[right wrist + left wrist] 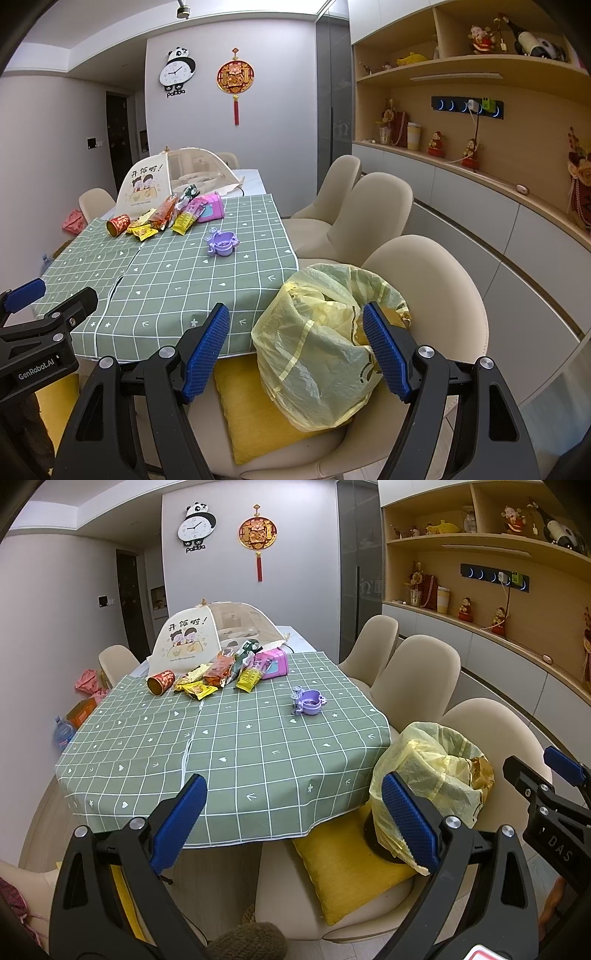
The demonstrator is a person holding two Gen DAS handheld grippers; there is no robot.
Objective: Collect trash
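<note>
A heap of snack wrappers [221,672] [162,219] and a tipped red paper cup [160,682] [117,224] lie at the far end of the green checked tablecloth [229,753] [155,273]. A yellow bag-lined bin [432,775] [325,343] stands on a yellow cushion on the near chair. My left gripper [295,819] is open over the table's near edge, nothing between its fingers. My right gripper [301,347] is open just in front of the yellow bag, empty; it also shows at the right edge of the left wrist view.
A purple toy cup [308,701] [221,243] sits mid-table, a pink box [275,662] [210,206] and a mesh food cover [207,635] [162,177] behind the wrappers. Beige chairs [417,675] [369,214] line the right side. Bags and a bottle [62,733] lie on the floor at left.
</note>
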